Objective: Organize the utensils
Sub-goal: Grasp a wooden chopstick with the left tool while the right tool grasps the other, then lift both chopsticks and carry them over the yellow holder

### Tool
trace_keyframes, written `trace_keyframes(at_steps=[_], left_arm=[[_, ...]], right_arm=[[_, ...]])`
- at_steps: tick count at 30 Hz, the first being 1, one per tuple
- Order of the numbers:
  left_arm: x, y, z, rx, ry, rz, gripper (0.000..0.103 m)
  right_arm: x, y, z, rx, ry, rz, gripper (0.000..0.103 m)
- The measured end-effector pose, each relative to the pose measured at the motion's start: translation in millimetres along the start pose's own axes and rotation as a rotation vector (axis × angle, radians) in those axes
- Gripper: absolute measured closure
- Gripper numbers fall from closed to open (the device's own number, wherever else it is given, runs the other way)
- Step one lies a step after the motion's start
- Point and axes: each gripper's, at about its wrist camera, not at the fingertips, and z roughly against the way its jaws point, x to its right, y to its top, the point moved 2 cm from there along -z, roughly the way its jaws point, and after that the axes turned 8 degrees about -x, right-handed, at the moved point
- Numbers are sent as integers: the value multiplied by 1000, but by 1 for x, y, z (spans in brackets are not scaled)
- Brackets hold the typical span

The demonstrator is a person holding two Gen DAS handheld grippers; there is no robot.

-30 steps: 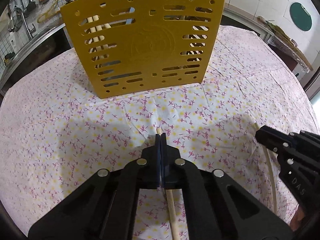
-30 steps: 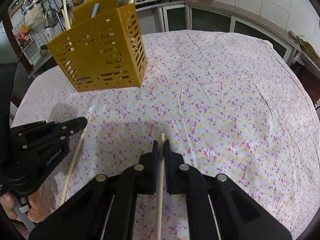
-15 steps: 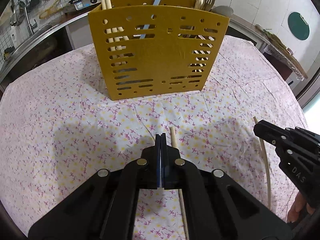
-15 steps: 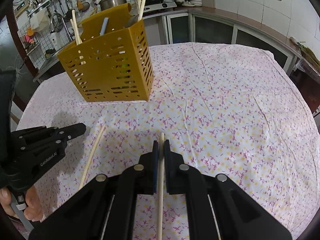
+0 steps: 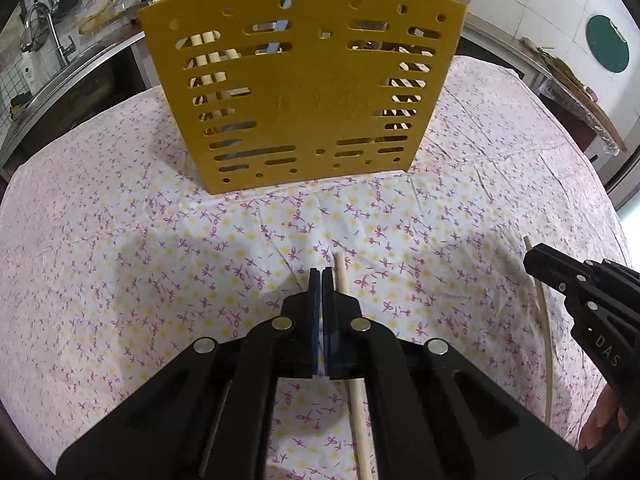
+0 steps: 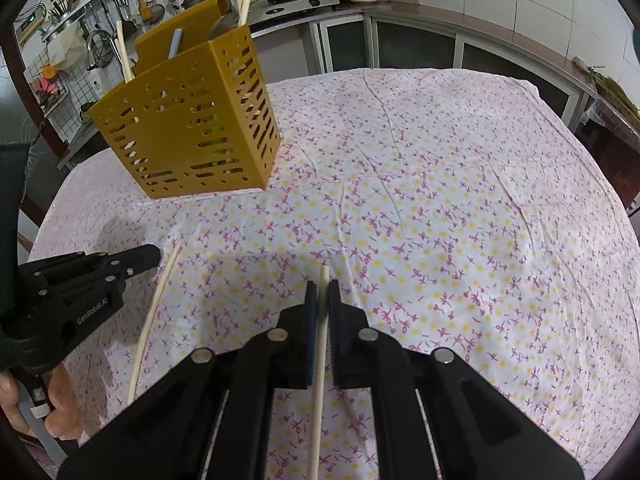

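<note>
A yellow slotted utensil holder (image 5: 304,92) stands on the flowered tablecloth, with chopsticks, a fork and a blue-handled utensil in it; it also shows in the right wrist view (image 6: 188,128). My left gripper (image 5: 322,276) is shut and empty; a wooden chopstick (image 5: 352,360) lies on the cloth just right of its fingers, seen too in the right wrist view (image 6: 154,312). My right gripper (image 6: 322,292) is shut on a second chopstick (image 6: 320,344), held above the cloth; that chopstick also shows in the left wrist view (image 5: 542,316).
The table is covered by the tablecloth (image 6: 440,184). Kitchen counters, a sink and a stove with pots run behind the table. The table edge drops off on the right (image 5: 600,168).
The left gripper no longer has the chopstick between its fingers; the stick now lies beside them. Both grippers have risen and moved closer to the holder.
</note>
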Motion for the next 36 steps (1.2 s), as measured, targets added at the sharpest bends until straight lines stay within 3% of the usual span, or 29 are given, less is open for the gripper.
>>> trace_keyframes(at_steps=[4, 17, 20, 23, 26, 29, 36], left_arm=[[-2, 0, 4, 5, -13, 2, 103], [7, -2, 6, 6, -12, -7, 73], [13, 0, 2, -7, -7, -22, 73], [15, 0, -12, -51, -11, -34, 80], [16, 0, -13, -37, -10, -58, 81], [10, 3, -14, -44, -16, -52, 96], [6, -1, -11, -43, -45, -59, 99]], right_arm=[[1, 0, 0, 0, 0, 0, 97], [9, 0, -1, -8, -13, -13, 97], [10, -1, -4, -13, -14, -21, 97], [12, -2, -6, -16, -15, -23, 97], [14, -3, -7, -17, -15, -27, 97], [13, -4, -6, -15, -14, -29, 97], [4, -3, -3, -4, -7, -13, 97]])
